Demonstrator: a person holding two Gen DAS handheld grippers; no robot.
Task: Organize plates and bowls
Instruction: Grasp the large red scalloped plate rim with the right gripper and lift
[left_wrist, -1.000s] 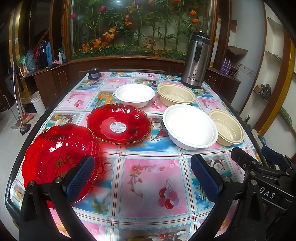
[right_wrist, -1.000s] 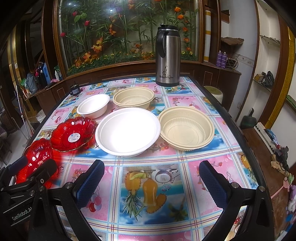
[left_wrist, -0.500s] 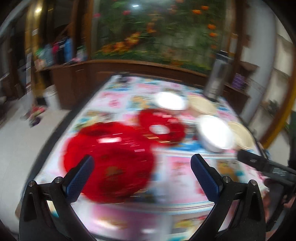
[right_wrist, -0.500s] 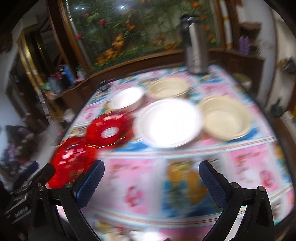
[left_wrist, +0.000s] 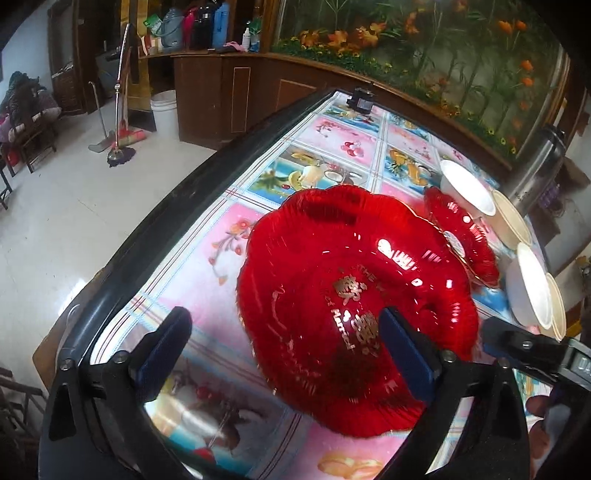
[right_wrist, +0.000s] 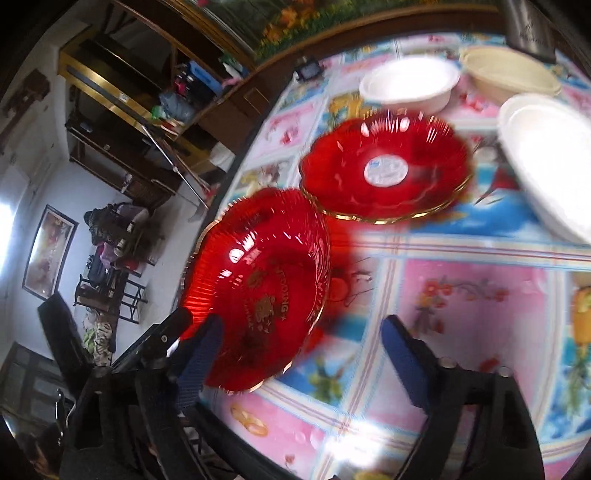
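Nothing was stacked yet: the left claw (left_wrist: 284, 354) and right claw (right_wrist: 299, 360) were both wide open and held nothing, the big red plate (left_wrist: 354, 302) lay on the surface (left_wrist: 332, 147) right under them, and the other red plate (right_wrist: 384, 166) and bowls sat farther ahead.

A steel thermos (left_wrist: 537, 173) stood near the tabletop's far right edge, a small black clock (left_wrist: 361, 100) at the far edge. A mop (left_wrist: 117, 110) and white bucket (left_wrist: 165, 114) stood on the floor beyond.

gold "married" and chinese double-happiness signs on the red plate (left_wrist: 354, 306)
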